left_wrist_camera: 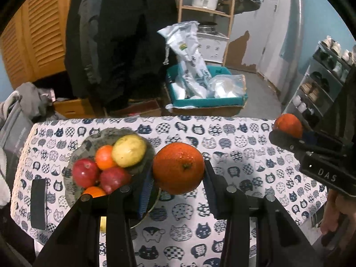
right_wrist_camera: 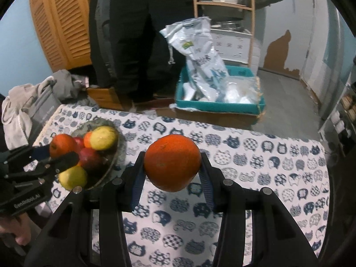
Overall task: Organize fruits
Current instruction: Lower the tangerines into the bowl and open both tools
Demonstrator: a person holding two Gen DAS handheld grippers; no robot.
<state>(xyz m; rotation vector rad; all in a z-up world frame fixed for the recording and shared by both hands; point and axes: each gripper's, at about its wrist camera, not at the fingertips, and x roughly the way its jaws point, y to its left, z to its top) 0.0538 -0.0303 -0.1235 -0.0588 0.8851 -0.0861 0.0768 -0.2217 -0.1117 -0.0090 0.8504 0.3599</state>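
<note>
My left gripper (left_wrist_camera: 178, 173) is shut on a large orange (left_wrist_camera: 178, 168), held above the cat-print tablecloth (left_wrist_camera: 233, 155) just right of a grey bowl (left_wrist_camera: 104, 133). The bowl holds a yellow fruit (left_wrist_camera: 129, 150), red apples (left_wrist_camera: 85, 172) and small oranges (left_wrist_camera: 104, 156). My right gripper (right_wrist_camera: 172, 169) is shut on a second orange (right_wrist_camera: 172, 164) over the middle of the cloth (right_wrist_camera: 244, 166). In the right wrist view, the left gripper (right_wrist_camera: 60, 153) and its orange (right_wrist_camera: 63, 148) hang over the bowl (right_wrist_camera: 115, 155). The left wrist view shows the right gripper (left_wrist_camera: 289, 132) with its orange (left_wrist_camera: 288, 125) at the far right.
A black rectangular object (left_wrist_camera: 39, 202) lies on the cloth left of the bowl. A person in dark clothes (left_wrist_camera: 118, 33) stands beyond the table's far edge. A teal box of plastic bags (left_wrist_camera: 209, 98) sits on the floor, with a shoe rack (left_wrist_camera: 322, 82) to the right.
</note>
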